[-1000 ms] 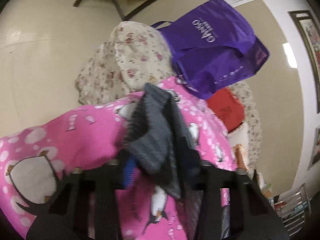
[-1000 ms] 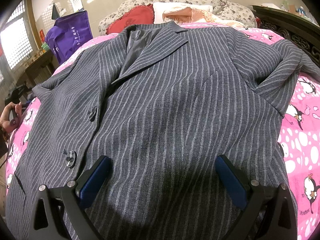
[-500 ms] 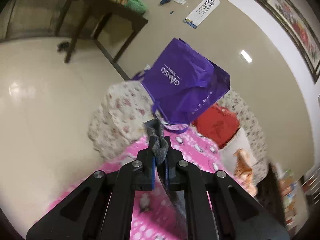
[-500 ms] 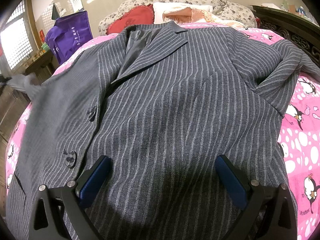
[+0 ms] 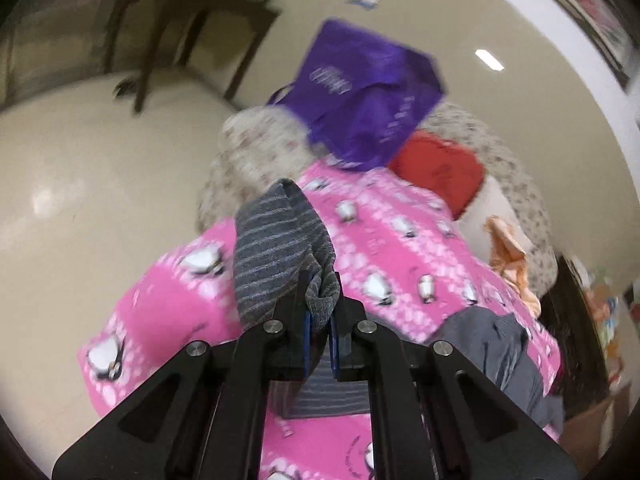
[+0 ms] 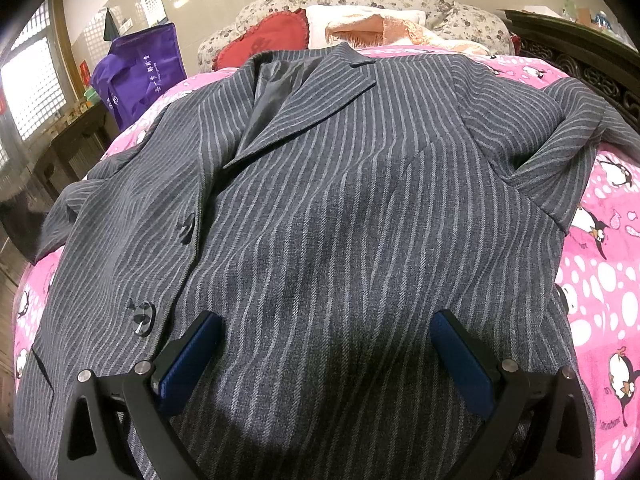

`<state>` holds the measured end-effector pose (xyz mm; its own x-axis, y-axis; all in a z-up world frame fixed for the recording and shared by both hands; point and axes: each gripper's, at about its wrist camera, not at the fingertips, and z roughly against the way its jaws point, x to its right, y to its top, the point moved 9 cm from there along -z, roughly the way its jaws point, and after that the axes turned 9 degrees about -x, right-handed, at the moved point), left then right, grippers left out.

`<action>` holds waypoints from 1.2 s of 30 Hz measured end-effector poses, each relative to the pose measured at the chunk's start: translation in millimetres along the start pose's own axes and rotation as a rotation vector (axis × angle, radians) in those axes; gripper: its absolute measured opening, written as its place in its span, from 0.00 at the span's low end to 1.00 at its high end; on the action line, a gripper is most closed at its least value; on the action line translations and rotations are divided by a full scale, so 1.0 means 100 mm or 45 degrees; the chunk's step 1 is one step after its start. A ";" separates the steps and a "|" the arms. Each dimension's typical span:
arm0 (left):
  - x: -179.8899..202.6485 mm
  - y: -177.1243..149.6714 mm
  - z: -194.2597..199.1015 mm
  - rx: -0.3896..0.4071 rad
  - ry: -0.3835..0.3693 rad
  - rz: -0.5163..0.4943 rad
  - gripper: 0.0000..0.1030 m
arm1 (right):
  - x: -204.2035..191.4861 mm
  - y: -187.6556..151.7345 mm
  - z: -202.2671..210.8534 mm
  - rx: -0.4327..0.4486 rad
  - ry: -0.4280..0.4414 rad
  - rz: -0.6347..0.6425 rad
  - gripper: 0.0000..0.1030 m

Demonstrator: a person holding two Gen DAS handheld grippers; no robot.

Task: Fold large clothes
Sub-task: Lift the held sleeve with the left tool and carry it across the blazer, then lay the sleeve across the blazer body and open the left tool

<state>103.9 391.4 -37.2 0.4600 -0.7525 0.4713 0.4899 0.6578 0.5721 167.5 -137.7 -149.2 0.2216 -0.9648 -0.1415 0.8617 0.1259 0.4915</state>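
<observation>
While spread: one jacket [image 6: 340, 220], two buttons [image 6: 144, 316].

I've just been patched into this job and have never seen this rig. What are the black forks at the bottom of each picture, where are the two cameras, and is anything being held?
There is no robot arm: a person holds a two-finger gripper in each hand, and each picture comes from a fisheye camera on one gripper, looking forward along its fingers. The black forks are those fingers.

In the left wrist view, the left gripper is shut on a bunched fold of the grey pinstriped jacket, raised above the pink penguin-print bedspread. Beyond it are a purple tote bag and a red cushion.

In the right wrist view, the right gripper is open and holds nothing, above the same jacket, spread front-up over the bed.
</observation>
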 end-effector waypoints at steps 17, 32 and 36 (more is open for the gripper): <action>-0.16 -0.08 0.17 0.064 0.019 -0.037 0.05 | -0.01 0.00 0.00 -0.002 -0.011 0.003 1.00; 4.69 -1.95 -1.10 -0.280 -0.639 -0.716 0.05 | 0.23 -0.48 0.46 -0.093 -0.135 -0.034 1.00; 5.12 -2.89 -1.65 -0.492 -0.600 -0.834 0.05 | 0.37 -0.70 0.47 0.021 -0.113 -0.082 1.00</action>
<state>320.2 -178.8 -72.0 -0.3102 -0.8602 0.4047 0.8017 -0.0079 0.5976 93.9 -193.5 -148.8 0.1242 -0.9875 -0.0973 0.8649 0.0597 0.4983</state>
